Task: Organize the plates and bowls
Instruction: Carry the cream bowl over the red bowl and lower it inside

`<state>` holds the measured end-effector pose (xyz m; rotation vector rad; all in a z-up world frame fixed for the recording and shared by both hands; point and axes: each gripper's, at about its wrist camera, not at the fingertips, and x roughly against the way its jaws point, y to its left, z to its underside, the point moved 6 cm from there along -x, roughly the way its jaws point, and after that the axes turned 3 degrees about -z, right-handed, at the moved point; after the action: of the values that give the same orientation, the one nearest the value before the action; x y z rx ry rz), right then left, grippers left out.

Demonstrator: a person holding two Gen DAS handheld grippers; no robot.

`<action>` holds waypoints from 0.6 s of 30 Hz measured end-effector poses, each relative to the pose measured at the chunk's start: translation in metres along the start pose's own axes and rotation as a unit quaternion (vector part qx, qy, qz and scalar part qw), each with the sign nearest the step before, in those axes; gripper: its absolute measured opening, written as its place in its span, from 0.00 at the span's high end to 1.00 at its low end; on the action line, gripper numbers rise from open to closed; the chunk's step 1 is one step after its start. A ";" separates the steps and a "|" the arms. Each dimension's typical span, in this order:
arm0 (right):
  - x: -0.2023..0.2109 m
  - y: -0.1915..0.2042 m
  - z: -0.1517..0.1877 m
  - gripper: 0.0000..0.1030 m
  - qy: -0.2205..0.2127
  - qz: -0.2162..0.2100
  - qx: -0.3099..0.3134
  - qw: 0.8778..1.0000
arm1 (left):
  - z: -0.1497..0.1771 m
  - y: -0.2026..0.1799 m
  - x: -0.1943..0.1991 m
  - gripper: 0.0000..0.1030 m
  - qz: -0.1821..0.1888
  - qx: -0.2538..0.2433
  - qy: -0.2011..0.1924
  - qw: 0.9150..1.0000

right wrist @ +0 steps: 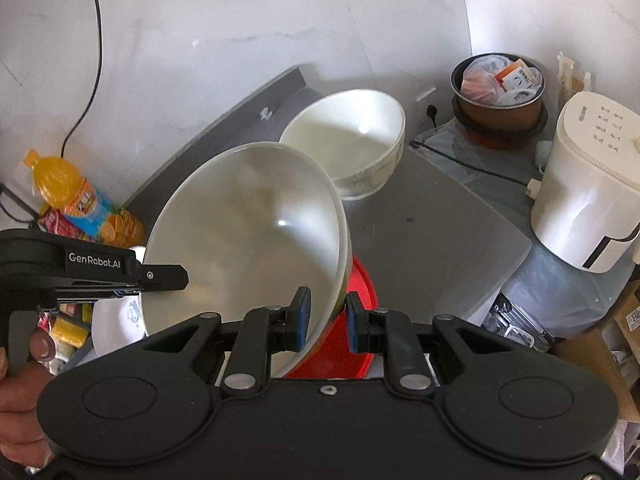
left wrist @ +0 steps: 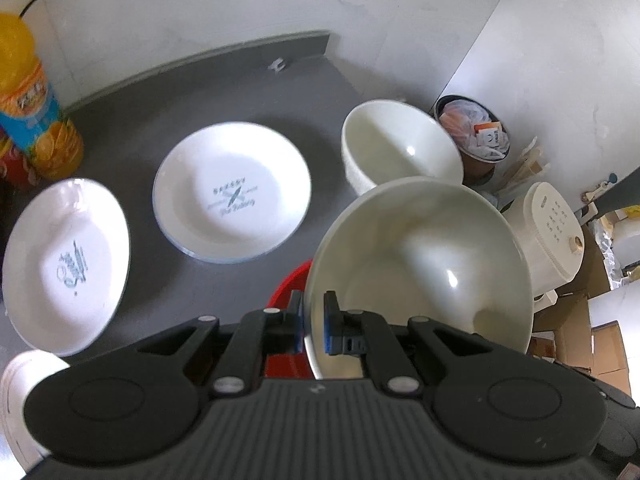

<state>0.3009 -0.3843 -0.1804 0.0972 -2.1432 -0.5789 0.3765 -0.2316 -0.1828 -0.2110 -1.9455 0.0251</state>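
Note:
My left gripper (left wrist: 312,322) is shut on the near rim of a large cream bowl (left wrist: 424,264), held tilted above the dark table (left wrist: 240,92). In the right wrist view the same bowl (right wrist: 248,232) shows, with its right rim between the pads of my right gripper (right wrist: 326,320); the right pad stands a little off the rim. A second white bowl (left wrist: 396,144) (right wrist: 352,144) stands on the table behind it. Two white printed plates (left wrist: 232,192) (left wrist: 66,264) lie on the table to the left. A red dish (left wrist: 286,308) (right wrist: 360,320) sits under the held bowl.
An orange juice bottle (left wrist: 28,96) (right wrist: 76,196) and snack packets stand at the table's left. A white appliance (right wrist: 588,184), a brown pot of rubbish (right wrist: 500,84) and cardboard boxes (left wrist: 600,344) are off the table's right edge. The left gripper body (right wrist: 92,268) shows at the left.

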 end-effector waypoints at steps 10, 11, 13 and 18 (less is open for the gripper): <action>-0.015 -0.001 0.015 0.82 0.037 0.006 0.015 0.999 | 0.021 0.012 -0.021 0.93 -0.010 0.013 0.031 0.999; -0.017 -0.001 0.017 0.82 0.040 0.008 0.019 0.999 | 0.022 0.012 -0.023 0.93 -0.011 0.013 0.033 0.999; -0.022 -0.001 0.018 0.82 0.050 0.010 0.024 0.998 | 0.023 0.011 -0.028 0.93 -0.016 0.014 0.040 0.999; -0.031 -0.001 0.022 0.82 0.063 0.013 0.040 0.997 | 0.027 0.011 -0.035 0.92 -0.026 0.014 0.047 0.998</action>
<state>0.3021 -0.3683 -0.2145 0.1467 -2.0414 -0.4592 0.3655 -0.2239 -0.2268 -0.1401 -1.8545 0.0074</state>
